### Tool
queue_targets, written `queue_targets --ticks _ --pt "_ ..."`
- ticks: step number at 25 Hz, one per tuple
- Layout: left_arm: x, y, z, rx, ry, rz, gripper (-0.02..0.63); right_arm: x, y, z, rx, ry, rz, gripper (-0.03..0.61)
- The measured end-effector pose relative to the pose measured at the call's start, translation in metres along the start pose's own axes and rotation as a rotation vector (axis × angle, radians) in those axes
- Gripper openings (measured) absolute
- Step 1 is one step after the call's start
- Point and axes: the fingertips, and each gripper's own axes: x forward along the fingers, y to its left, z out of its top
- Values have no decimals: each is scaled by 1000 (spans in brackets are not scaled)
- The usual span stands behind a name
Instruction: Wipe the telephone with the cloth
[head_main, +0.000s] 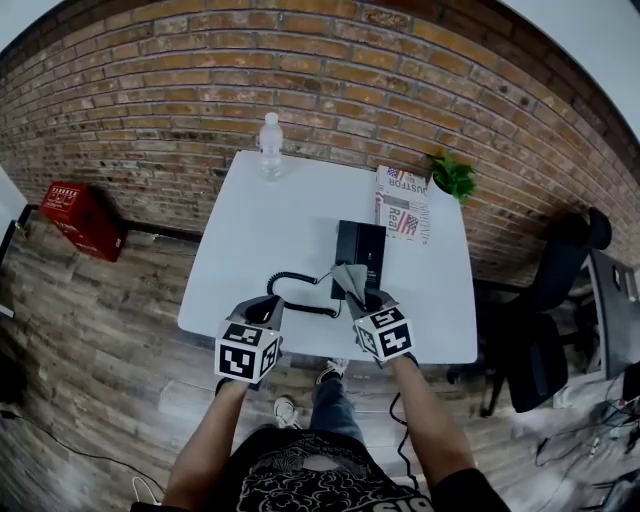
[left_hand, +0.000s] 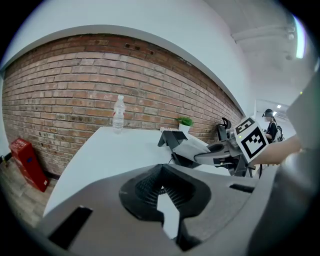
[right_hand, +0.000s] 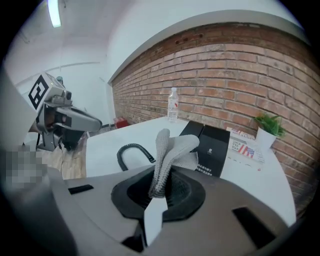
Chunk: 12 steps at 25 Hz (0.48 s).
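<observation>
The black telephone (head_main: 360, 250) lies on the white table (head_main: 270, 220), and its coiled cord (head_main: 290, 292) loops out toward the front edge. My right gripper (head_main: 366, 297) is shut on a grey cloth (head_main: 349, 279), held just above the phone's near end. In the right gripper view the cloth (right_hand: 172, 147) stands folded up from the jaws in front of the telephone (right_hand: 215, 145). My left gripper (head_main: 266, 305) hovers by the front edge, left of the cord. Its jaws are shut on nothing (left_hand: 162, 192).
A clear water bottle (head_main: 270, 145) stands at the table's far edge. At the far right corner lie a magazine (head_main: 402, 200) and a small green plant (head_main: 453, 177). A brick wall runs behind. A black office chair (head_main: 545, 300) is to the right, a red box (head_main: 80, 215) on the floor left.
</observation>
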Motion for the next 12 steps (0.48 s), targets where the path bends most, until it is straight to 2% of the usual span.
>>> queue_targets --ticks 6,12 --pt "7 -1 11 3 -13 -7 5 -10 -25 28 -30 -33 -45 11" --pt "17 4 21 -6 -25 -2 5 -12 -49 72 -96 -71 -67 11"
